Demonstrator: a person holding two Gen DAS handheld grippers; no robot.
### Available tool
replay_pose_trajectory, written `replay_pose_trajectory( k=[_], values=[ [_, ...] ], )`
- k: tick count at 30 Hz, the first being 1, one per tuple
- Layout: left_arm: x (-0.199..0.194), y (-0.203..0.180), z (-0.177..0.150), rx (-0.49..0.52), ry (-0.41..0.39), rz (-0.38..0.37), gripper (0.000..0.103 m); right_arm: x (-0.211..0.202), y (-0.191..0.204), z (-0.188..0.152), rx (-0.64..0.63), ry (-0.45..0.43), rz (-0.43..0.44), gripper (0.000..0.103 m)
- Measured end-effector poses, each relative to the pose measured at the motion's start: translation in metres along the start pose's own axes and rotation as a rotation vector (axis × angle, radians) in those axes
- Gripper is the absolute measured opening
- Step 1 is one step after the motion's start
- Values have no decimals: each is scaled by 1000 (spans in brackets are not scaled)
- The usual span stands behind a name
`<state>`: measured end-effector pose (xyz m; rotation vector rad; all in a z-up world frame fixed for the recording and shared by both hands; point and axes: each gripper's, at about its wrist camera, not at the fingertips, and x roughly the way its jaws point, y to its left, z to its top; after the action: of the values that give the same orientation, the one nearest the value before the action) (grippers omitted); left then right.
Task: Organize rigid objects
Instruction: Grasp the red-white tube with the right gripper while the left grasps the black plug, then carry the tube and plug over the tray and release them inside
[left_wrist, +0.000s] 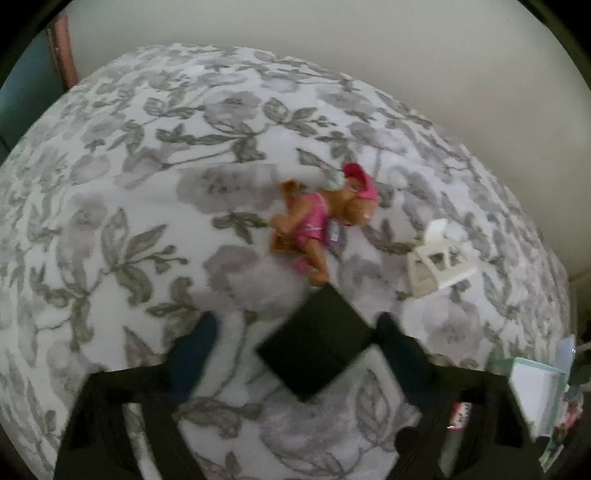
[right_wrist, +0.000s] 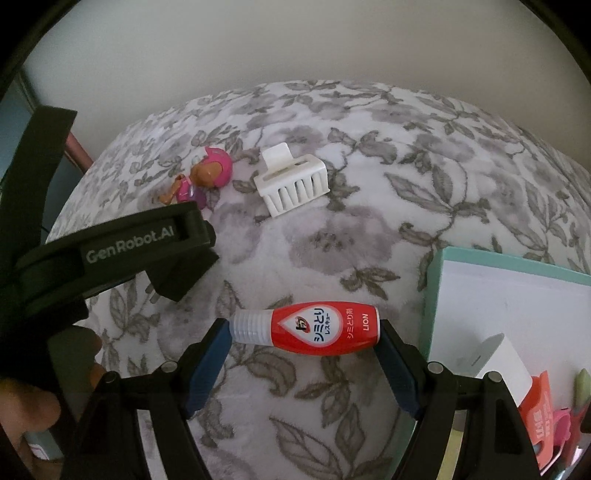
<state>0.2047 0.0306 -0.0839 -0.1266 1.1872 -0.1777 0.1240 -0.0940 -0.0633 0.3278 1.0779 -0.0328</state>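
My right gripper (right_wrist: 304, 332) is shut on a red stain-remover bottle (right_wrist: 317, 328), held sideways by its ends above the floral blanket, white cap to the left. My left gripper (left_wrist: 295, 343) is open above a flat black square object (left_wrist: 317, 350) that lies between its fingers; whether they touch it I cannot tell. The left gripper also shows at the left of the right wrist view (right_wrist: 177, 236). A toy dog in pink (left_wrist: 321, 218) and a white hair claw clip (left_wrist: 436, 262) lie beyond it. The dog (right_wrist: 205, 175) and clip (right_wrist: 291, 179) also show in the right wrist view.
A teal-rimmed white box (right_wrist: 436, 273) sits at the right, holding a white card and pink and red items; it also shows in the left wrist view (left_wrist: 535, 391). The floral blanket (left_wrist: 147, 184) covers the bed. A pale wall stands behind.
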Motion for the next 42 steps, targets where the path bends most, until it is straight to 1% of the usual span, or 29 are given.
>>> replay_pose_trajectory(
  k=[1, 5, 10, 13, 19, 26, 30, 35, 39, 42],
  values=[
    [0, -1, 0, 7, 6, -7, 65, 0, 0, 0, -1, 0, -1, 80],
    [0, -5, -2, 36, 8, -1, 65, -1, 0, -1, -3, 1, 1, 80],
    [-4, -1, -3, 16, 22, -4, 65, -2, 0, -1, -2, 1, 3, 80],
    [-13, 1, -5, 6, 15, -11, 65, -4, 0, -2, -1, -1, 5, 80],
    [-44, -2, -8, -2, -37, -30, 65, -19, -2, -3, 20, -25, 14, 80],
    [-83, -13, -9, 16, -106, -54, 65, -50, -11, -4, 69, -77, 46, 80],
    [-98, -20, -14, 19, -132, -73, 65, -67, -18, -5, 89, -96, 25, 80],
    [-108, -29, -26, 30, -132, -103, 65, -85, -35, -9, 153, -98, -5, 80],
    [-113, -44, -38, 60, -122, -126, 65, -101, -58, -15, 212, -104, -68, 80],
    [-118, -58, -49, 98, -121, -137, 65, -113, -79, -21, 279, -102, -109, 80]
  ],
)
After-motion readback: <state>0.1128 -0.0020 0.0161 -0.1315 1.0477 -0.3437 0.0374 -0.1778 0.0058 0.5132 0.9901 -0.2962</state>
